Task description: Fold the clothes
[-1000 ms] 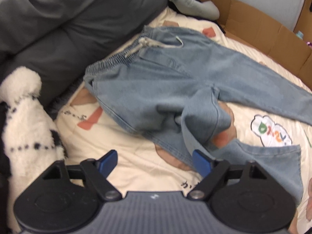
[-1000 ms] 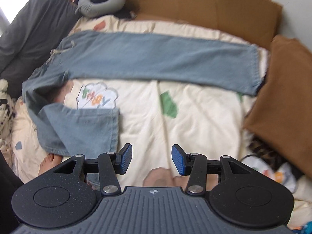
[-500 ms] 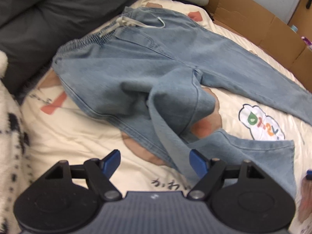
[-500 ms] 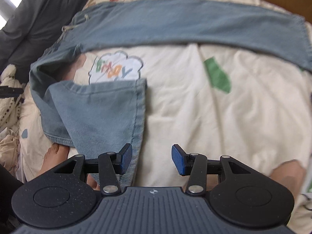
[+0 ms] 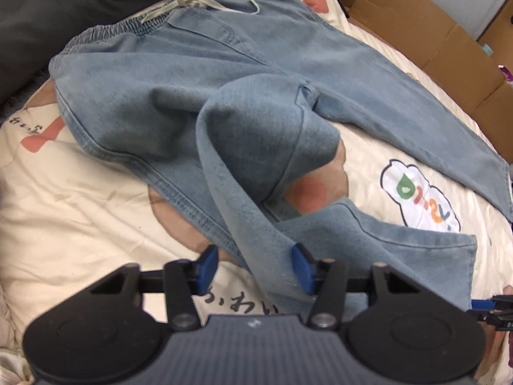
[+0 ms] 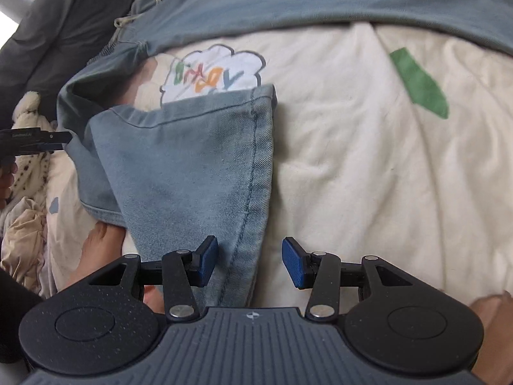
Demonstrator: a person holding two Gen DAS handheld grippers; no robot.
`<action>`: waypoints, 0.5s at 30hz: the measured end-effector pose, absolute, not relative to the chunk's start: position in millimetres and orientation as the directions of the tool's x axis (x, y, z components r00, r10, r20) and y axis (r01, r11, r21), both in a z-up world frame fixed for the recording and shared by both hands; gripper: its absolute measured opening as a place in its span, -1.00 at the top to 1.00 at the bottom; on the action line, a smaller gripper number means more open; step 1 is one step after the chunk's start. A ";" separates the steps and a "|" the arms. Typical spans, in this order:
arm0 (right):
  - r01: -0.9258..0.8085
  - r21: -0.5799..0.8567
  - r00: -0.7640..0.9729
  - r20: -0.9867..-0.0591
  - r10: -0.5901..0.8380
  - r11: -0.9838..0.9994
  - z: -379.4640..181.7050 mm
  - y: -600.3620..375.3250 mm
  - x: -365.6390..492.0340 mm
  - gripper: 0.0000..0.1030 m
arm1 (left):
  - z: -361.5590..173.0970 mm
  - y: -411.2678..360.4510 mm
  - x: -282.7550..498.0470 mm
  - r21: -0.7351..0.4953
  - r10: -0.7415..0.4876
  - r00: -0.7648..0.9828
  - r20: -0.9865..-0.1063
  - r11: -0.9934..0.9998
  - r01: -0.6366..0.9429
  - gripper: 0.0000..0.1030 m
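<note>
A cream quilt (image 6: 368, 166) with cartoon prints covers the bed and carries a pair of light-blue jeans (image 5: 179, 96). The elastic, drawstring waistband lies toward the dark grey bedding (image 5: 64, 6) at the quilt's far-left edge, one leg runs straight along the far edge beside cardboard (image 5: 426, 29), and the other leg is folded back on itself toward the near edge. The left gripper (image 5: 253, 268) hangs over a raised fold of that bent leg; its jaws are closing with the denim between the pads. The right gripper (image 6: 248, 263) sits over the same leg's hem, jaws about half open, cloth between them but not pinched.
</note>
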State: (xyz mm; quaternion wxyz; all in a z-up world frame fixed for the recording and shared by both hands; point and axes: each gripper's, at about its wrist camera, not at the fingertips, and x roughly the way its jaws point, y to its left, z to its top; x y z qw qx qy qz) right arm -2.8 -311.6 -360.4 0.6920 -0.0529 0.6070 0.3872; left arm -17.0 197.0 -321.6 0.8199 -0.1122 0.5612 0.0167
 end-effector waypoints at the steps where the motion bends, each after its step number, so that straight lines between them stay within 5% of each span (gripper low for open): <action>1: -0.591 0.414 -0.039 -0.872 0.488 0.692 -362.0 -310.2 -1.2 -0.01 | -324.3 196.1 -15.9 -0.161 -0.096 0.363 -0.927 0.975 -0.152 0.24; 4: -0.556 0.466 -0.050 -0.845 0.532 0.688 -366.8 -305.8 5.9 -0.01 | -332.7 193.6 -12.7 -0.136 -0.080 0.335 -0.939 0.980 -0.146 0.48; 12: -0.465 0.598 -0.107 -0.770 0.629 0.652 -380.7 -296.5 30.8 0.03 | -346.6 195.1 -11.8 -0.109 -0.046 0.309 -0.950 0.976 -0.190 0.53; 15: -0.434 0.618 -0.122 -0.761 0.638 0.655 -385.3 -295.1 37.2 0.65 | -345.4 195.7 -13.0 -0.125 -0.060 0.316 -0.947 0.974 -0.190 0.67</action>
